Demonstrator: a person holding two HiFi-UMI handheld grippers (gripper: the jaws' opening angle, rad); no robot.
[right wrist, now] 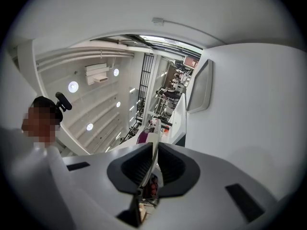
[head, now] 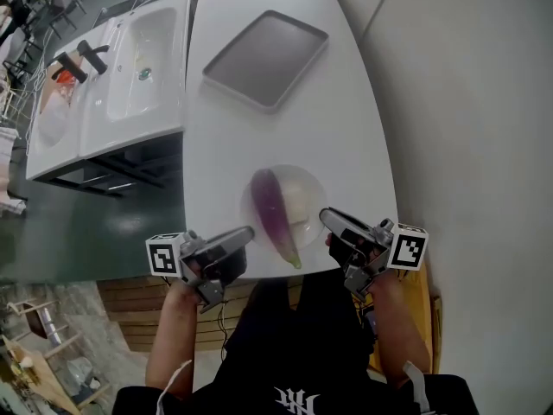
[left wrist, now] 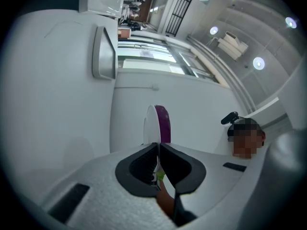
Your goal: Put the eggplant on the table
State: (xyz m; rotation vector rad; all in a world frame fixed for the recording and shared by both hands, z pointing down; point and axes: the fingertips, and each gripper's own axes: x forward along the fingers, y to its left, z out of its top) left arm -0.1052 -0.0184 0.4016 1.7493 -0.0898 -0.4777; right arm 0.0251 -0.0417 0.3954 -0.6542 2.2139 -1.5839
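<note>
surroundings: a grey tray (head: 265, 59) lies at the far end of the white table (head: 233, 137), well apart from the work area. a white sink unit (head: 143, 59) stands just beside the table's left edge, over a dark green floor (head: 86, 223). a plain pale wall (head: 467, 102) runs along the table's right edge. the table surface between the tray and the plate is bare; nothing stands between them.

task item: the eggplant (head: 275, 214) lies on a white plate (head: 307, 184) at the near end of the table, its stem end reaching past the plate rim toward the near table edge. whether the plate rests on the table or is raised off it cannot be told.

grippers: the left gripper (head: 246, 233) meets the plate's left rim and the right gripper (head: 327, 219) its right rim. in the left gripper view the left gripper (left wrist: 159, 147) has its jaws closed to a narrow slit on the thin plate (left wrist: 150, 126) rim, with the eggplant (left wrist: 163, 123) just beyond. in the right gripper view the right gripper (right wrist: 156, 150) likewise clamps the plate (right wrist: 154, 140) edge.

materials and shapes: the eggplant is long, tapered, glossy purple with a green stem. the plate is round, smooth and shallow. the tray is rectangular with rounded corners and a raised lip, matte grey. the jaw pads are black and ribbed; the gripper bodies are light grey.
</note>
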